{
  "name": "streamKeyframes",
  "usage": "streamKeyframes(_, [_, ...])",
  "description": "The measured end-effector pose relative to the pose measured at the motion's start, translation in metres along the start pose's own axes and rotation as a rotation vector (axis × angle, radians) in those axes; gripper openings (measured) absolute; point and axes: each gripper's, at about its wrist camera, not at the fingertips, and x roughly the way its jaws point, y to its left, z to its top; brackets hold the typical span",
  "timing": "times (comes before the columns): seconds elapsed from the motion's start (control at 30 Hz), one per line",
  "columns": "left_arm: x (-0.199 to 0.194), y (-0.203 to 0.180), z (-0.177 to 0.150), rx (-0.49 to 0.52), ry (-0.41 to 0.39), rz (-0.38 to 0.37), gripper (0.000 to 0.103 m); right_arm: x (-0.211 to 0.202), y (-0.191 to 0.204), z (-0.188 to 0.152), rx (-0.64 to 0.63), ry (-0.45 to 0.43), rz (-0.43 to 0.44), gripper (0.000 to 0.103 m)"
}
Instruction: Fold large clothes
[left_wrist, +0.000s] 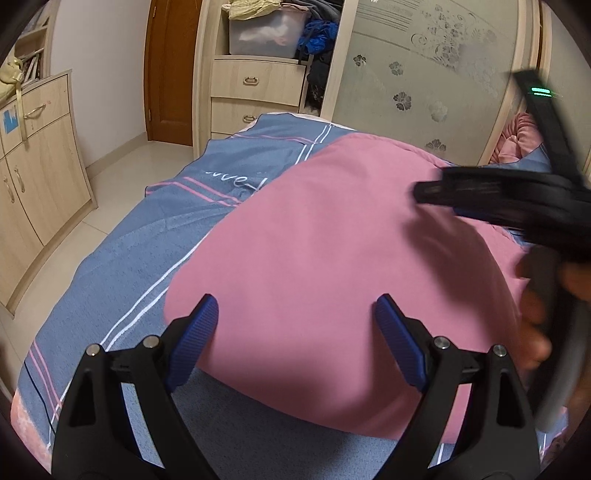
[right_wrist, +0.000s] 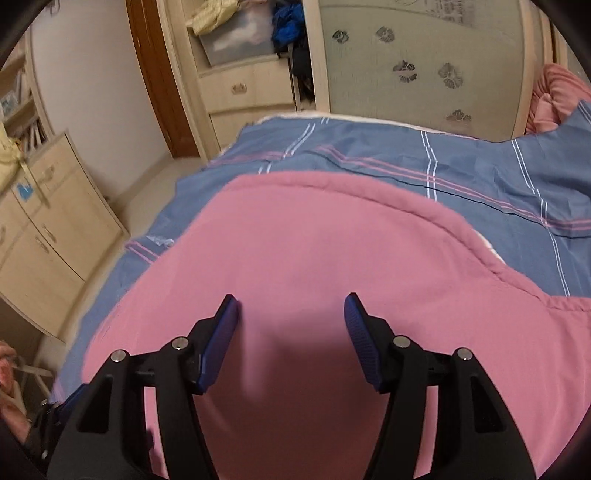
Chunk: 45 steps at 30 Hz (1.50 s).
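left wrist view: the left gripper (left_wrist: 295, 332) hangs over the near edge of the pink garment (left_wrist: 332, 258), jaws wide apart and holding nothing; the garment lies spread on the bed (left_wrist: 110, 266) over a blue striped cover. the right gripper (left_wrist: 517, 206) crosses the upper right as a dark blur, so its jaws cannot be read from here. right wrist view: the right gripper (right_wrist: 291, 328) hovers above the middle of the garment (right_wrist: 314, 240), jaws apart and empty, a seamed edge curving along the far side. the step looks like reaching for a hold before a fold; it would go best if each gripper came down on an edge or corner rather than the flat middle, pinching all the layers, then lifted both sides evenly. the garment's near part is cut off by the frame, its type and how many layers are stacked are unclear, and motion blur softens both views.
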Motion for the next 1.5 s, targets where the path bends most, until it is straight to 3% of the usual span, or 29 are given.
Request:
streamKeyframes(0.27, [0.007, -0.002, -0.004, 0.035, 0.026, 0.014, 0.089, 0.066, 0.002, 0.028, 0.011, 0.036, -0.135, 0.062])
streamKeyframes(0.33, [0.003, -0.003, -0.004, 0.040, 0.011, 0.005, 0.089, 0.057, 0.002, 0.029, 0.014, 0.010, -0.128, 0.062])
streamKeyframes(0.47, [-0.021, -0.011, -0.001, 0.037, -0.076, -0.078, 0.089, -0.018, -0.029, 0.009, 0.124, -0.142, -0.026, 0.064])
streamKeyframes(0.53, [-0.031, -0.023, -0.001, 0.060, -0.112, -0.134, 0.089, -0.052, -0.055, -0.010, 0.166, -0.171, -0.041, 0.064])
streamKeyframes(0.6, [-0.032, -0.040, -0.004, 0.096, -0.102, -0.179, 0.089, -0.071, -0.092, -0.032, 0.212, -0.150, -0.111, 0.064])
streamKeyframes(0.7, [-0.020, -0.067, -0.012, 0.159, -0.053, -0.183, 0.089, -0.075, -0.181, -0.075, 0.359, -0.067, -0.300, 0.064])
streamKeyframes(0.73, [-0.016, -0.075, -0.015, 0.181, -0.039, -0.172, 0.089, -0.076, -0.208, -0.087, 0.409, -0.063, -0.334, 0.060])
streamKeyframes(0.77, [-0.012, -0.081, -0.017, 0.196, -0.026, -0.164, 0.089, -0.081, -0.240, -0.101, 0.476, -0.074, -0.353, 0.050])
streamKeyframes(0.83, [-0.005, -0.090, -0.021, 0.219, -0.002, -0.145, 0.089, -0.089, -0.281, -0.119, 0.598, -0.077, -0.349, 0.046])
streamKeyframes(0.9, [-0.002, -0.094, -0.024, 0.239, -0.006, -0.125, 0.090, -0.107, -0.310, -0.138, 0.736, -0.144, -0.234, 0.046])
streamKeyframes(0.93, [-0.001, -0.094, -0.024, 0.241, -0.006, -0.123, 0.092, -0.117, -0.312, -0.142, 0.757, -0.175, -0.217, 0.047])
streamKeyframes(1.0, [0.003, -0.092, -0.024, 0.221, 0.006, -0.130, 0.093, -0.135, -0.301, -0.146, 0.701, -0.231, -0.283, 0.054])
streamKeyframes(1.03, [0.006, -0.090, -0.024, 0.209, 0.014, -0.135, 0.094, -0.137, -0.291, -0.147, 0.646, -0.236, -0.327, 0.069])
streamKeyframes(1.07, [0.009, -0.089, -0.023, 0.199, 0.022, -0.137, 0.095, -0.129, -0.285, -0.148, 0.602, -0.187, -0.358, 0.075])
streamKeyframes(1.13, [0.009, -0.091, -0.024, 0.200, 0.020, -0.130, 0.095, -0.106, -0.287, -0.153, 0.582, -0.045, -0.347, 0.075])
streamKeyframes(1.2, [-0.002, -0.092, -0.020, 0.222, -0.001, -0.120, 0.095, -0.120, -0.278, -0.159, 0.606, -0.100, -0.385, 0.075])
streamKeyframes(1.3, [-0.041, -0.089, -0.010, 0.225, -0.097, -0.137, 0.095, -0.162, -0.216, -0.154, 0.456, -0.214, -0.424, 0.077])
streamKeyframes(1.37, [-0.072, -0.086, -0.004, 0.217, -0.152, -0.159, 0.096, -0.186, -0.178, -0.157, 0.398, -0.256, -0.430, 0.089])
streamKeyframes(1.5, [-0.131, -0.088, -0.004, 0.232, -0.227, -0.164, 0.101, -0.239, -0.103, -0.173, 0.350, -0.310, -0.382, 0.099])
